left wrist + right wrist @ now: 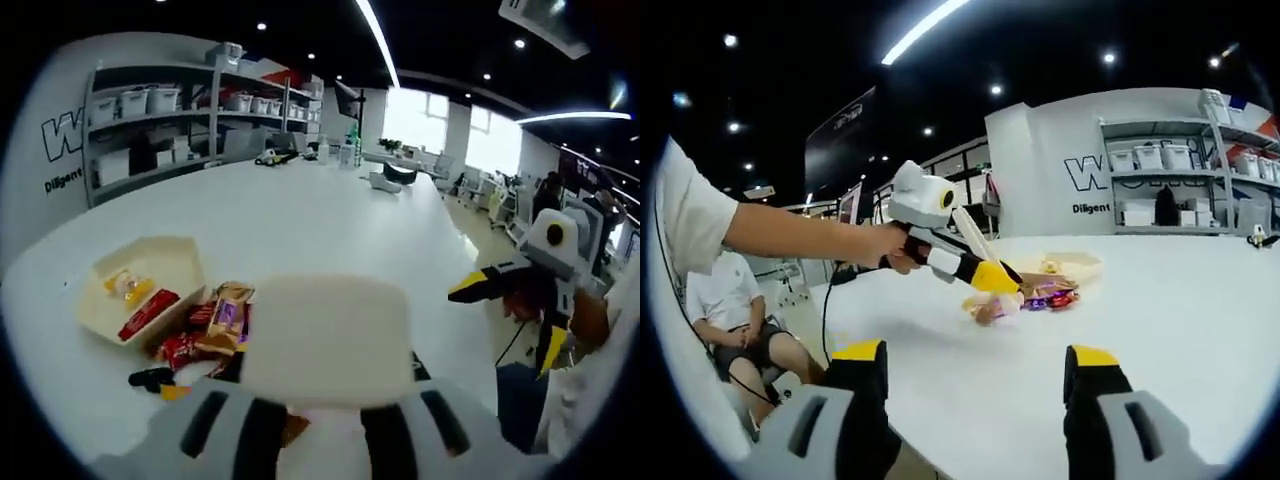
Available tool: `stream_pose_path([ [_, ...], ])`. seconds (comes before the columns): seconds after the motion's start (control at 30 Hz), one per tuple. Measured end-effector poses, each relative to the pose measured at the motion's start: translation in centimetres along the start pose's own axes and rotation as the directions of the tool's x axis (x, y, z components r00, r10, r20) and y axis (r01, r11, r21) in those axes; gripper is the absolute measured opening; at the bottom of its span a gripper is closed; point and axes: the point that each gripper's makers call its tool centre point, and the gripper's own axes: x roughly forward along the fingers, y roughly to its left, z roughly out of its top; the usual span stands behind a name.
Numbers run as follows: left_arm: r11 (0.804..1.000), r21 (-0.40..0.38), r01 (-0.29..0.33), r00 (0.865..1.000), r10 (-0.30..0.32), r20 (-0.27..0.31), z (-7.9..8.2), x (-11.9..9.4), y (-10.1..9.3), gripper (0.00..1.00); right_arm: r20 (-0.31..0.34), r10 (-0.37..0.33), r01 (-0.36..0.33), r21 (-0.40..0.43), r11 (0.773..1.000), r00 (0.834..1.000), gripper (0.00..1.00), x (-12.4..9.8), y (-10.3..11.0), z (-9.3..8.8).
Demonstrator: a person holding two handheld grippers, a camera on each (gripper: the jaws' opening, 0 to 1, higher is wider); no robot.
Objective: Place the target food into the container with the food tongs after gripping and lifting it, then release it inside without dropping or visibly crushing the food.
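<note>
In the left gripper view, a pale tong blade (328, 340) is seen large between the jaws of the left gripper (322, 425), which are clenched on the food tongs. On the white surface (300, 220), at about nine o'clock from the blade, a heap of wrapped snacks (212, 330) is seen, with a purple-and-tan packet on top and red wrappers beside it. Just beyond the heap, towards ten o'clock, a shallow cream container (150, 285) is placed; a yellow sweet and a red packet are seen lying inside it. The heap lies outside the container, touching or nearly touching its near edge. At three o'clock the right gripper (520, 300) is seen with its yellow-tipped jaws released and nothing between them.

In the right gripper view, the right gripper's own jaws (980, 385) are spread well apart over bare surface. At twelve o'clock from them, the left gripper (980, 272) is held by a hand (890, 250), and its tongs are lowered onto the snacks (1035, 295). Whether a snack is gripped cannot be told. The container (1080, 265) is seen just behind the snacks. A seated person (735, 310) is seen at nine o'clock.
</note>
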Motion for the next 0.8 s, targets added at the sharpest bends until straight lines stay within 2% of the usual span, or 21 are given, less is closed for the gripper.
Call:
stream_pose_path([
  [0.1, 0.999, -0.032, 0.016, 1.000, -0.015, 0.022, -0.1, -0.5, -0.5, 0.25, 0.013, 0.014, -0.014, 0.031, 0.999, 1.000, 0.65, 0.7, 0.4, -0.2],
  [0.17, 0.999, -0.025, 0.023, 0.999, -0.022, 0.025, -0.3, -0.8, -1.0, 0.25, 0.028, 0.031, -0.033, 0.048, 0.998, 0.999, 0.65, 1.2, 0.9, -0.1],
  [0.3, 0.998, -0.035, 0.050, 0.998, -0.049, 0.042, -0.5, -1.4, -2.2, 0.25, 0.039, 0.031, -0.031, -0.015, 0.999, 0.999, 0.59, 2.1, 1.7, 0.3],
  [0.53, 0.992, -0.058, 0.115, 0.990, -0.109, 0.095, 0.2, -2.4, -5.2, 0.26, 0.036, 0.029, -0.025, -0.096, 0.995, 0.999, 0.40, 3.6, 2.5, 0.6],
  [0.67, 0.987, -0.064, 0.146, 0.985, -0.139, 0.101, 0.0, -2.9, -6.7, 0.26, 0.057, 0.022, -0.015, -0.123, 0.992, 0.998, 0.32, 3.6, 2.8, 1.0],
  [0.8, 0.983, -0.065, 0.171, 0.980, -0.162, 0.119, -0.1, -3.3, -8.0, 0.26, 0.074, 0.023, -0.011, -0.147, 0.989, 0.997, 0.16, 3.5, 3.0, 1.3],
])
